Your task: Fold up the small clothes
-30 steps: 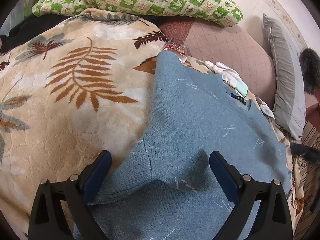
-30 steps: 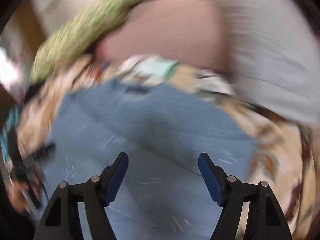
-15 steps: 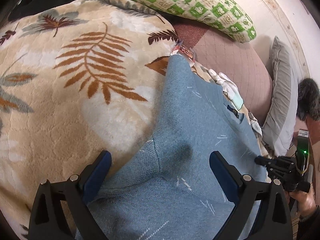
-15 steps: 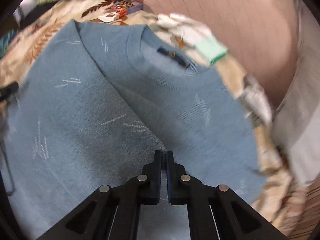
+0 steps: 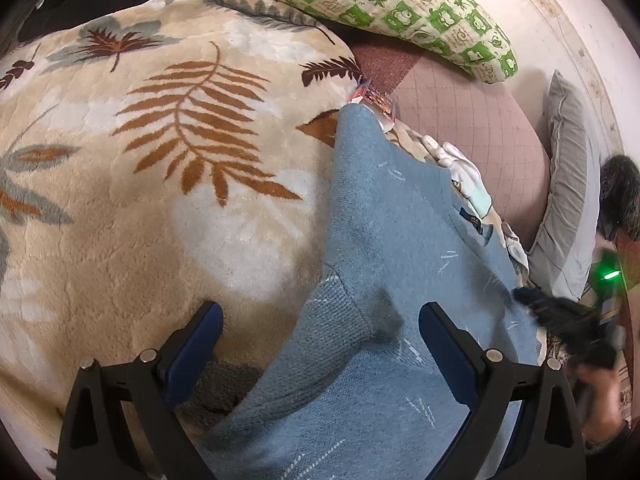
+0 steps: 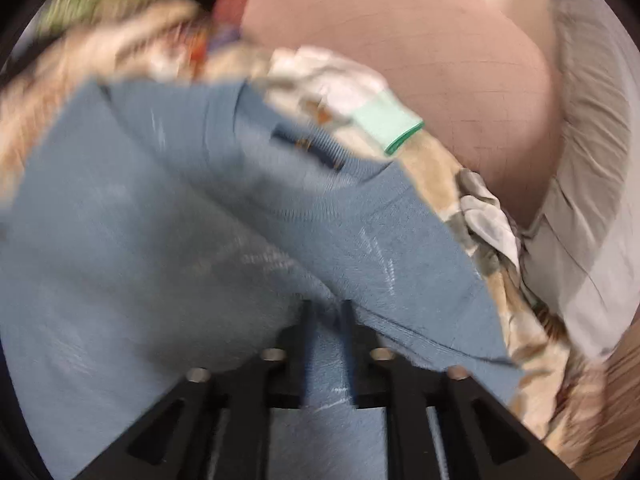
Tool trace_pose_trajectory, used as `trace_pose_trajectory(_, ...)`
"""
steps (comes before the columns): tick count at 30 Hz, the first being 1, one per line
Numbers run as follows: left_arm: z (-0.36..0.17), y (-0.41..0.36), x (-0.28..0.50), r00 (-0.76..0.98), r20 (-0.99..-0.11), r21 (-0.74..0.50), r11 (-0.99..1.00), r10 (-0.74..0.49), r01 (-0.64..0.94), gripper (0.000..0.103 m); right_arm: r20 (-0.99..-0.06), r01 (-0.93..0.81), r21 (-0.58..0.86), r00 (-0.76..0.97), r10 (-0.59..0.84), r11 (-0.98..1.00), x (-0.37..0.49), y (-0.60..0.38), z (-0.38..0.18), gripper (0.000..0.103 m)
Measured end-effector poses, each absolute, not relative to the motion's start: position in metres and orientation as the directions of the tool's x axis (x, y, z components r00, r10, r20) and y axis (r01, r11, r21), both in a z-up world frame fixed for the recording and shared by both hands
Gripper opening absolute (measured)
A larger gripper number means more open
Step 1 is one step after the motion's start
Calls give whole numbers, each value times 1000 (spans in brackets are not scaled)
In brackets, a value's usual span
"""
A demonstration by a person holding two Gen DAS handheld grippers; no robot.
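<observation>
On leaf-print blanket [image 5: 160, 240], blue sweater [image 6: 160, 260] lies between opening right gripper [image 6: 326, 320] jaws.

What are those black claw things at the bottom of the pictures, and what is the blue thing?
Those claws are grabbing tools. A person holds one in each hand, and a small camera on each tool took one picture.

One picture looks along the left gripper. Its claws are wide open and hold nothing. The other, blurry picture looks along the right gripper. Its claws are just opening, with blue cloth between them.

The blue thing is a knitted sweater waiting to be folded. It lies on a fluffy leaf-pattern blanket. Beside its collar is a white glove, and a green checked pillow sits behind.
</observation>
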State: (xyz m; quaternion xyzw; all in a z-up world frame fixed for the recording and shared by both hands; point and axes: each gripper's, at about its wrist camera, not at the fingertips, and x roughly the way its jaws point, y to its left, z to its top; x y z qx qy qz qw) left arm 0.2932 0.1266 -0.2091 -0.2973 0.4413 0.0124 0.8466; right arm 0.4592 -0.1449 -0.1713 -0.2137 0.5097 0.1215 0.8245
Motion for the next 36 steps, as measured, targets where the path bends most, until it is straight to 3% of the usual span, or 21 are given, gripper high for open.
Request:
trace_pose_trajectory(1,-209,126,293,609,-756,-487,827,-238,-281,98,-884,-372,-150,466,45,916,458,-155,-152,31)
trace_pose_trajectory(2,-209,125,294,609,-759,-477,834,-231,-278,98,-877,-342,-65,468,110,937,456,-163,-139,45)
trace_pose_trajectory(3,-209,123,294,609,-762,-465,842,-221,-275,98,-861,-308,21,478,174,951,452,-175,-127,70)
trace_pose_trajectory(4,-209,120,294,609,-766,-448,851,-207,-273,98,-833,-267,103,503,229,958,445,-189,-116,77)
trace_pose_trajectory(7,-210,112,295,608,-778,-386,884,-159,-263,98,-715,-156,411,557,423,898,411,-239,-102,79)
trace_pose_trajectory(10,-210,106,295,608,-785,-335,908,-121,-251,98,-592,-29,667,586,553,744,396,-297,-144,79)
trace_pose_trajectory(12,-208,107,294,609,-784,-329,911,-117,-248,98,-639,138,698,562,525,703,403,-324,-194,79)
trace_pose_trajectory(13,-204,110,290,619,-778,-334,906,-109,-260,98,-657,232,722,524,542,651,404,-340,-228,75)
trace_pose_trajectory(14,-197,113,286,641,-762,-340,901,-95,-270,98,-614,238,763,558,558,602,399,-349,-234,65)
trace_pose_trajectory(18,-149,105,265,818,-575,-319,927,-24,-196,98,-490,41,815,582,649,578,396,-346,-191,66)
trace_pose_trajectory(20,-141,91,266,849,-526,-306,942,-49,-135,98,-440,-9,823,623,647,568,399,-354,-175,71)
trace_pose_trajectory(22,-149,77,279,824,-560,-296,950,-92,-95,99,-464,33,809,650,602,588,409,-369,-184,83)
trace_pose_trajectory(23,-162,71,290,787,-608,-288,953,-105,-95,99,-568,131,751,628,531,648,414,-375,-204,85)
trace_pose_trajectory(24,-188,68,306,696,-710,-264,957,-110,-117,99,-610,194,744,589,531,639,417,-381,-229,81)
trace_pose_trajectory(25,-208,70,315,616,-782,-238,958,-92,-159,98,-559,173,778,630,539,604,412,-386,-231,80)
trace_pose_trajectory(27,-215,80,308,637,-768,-254,946,-70,-202,96,-608,193,741,598,522,643,411,-383,-205,81)
trace_pose_trajectory(29,-192,92,297,666,-743,-303,920,-65,-249,96,-642,122,673,586,494,729,416,-357,-172,81)
trace_pose_trajectory(30,-175,109,284,733,-677,-374,888,-66,-266,96,-633,57,656,584,508,753,419,-338,-155,81)
trace_pose_trajectory(33,-144,156,254,815,-579,-459,811,37,-363,96,-558,-168,701,475,680,693,438,-250,-117,81)
trace_pose_trajectory(36,-137,223,229,800,-573,-517,679,178,-521,96,-526,-307,750,258,810,585,450,-132,-112,81)
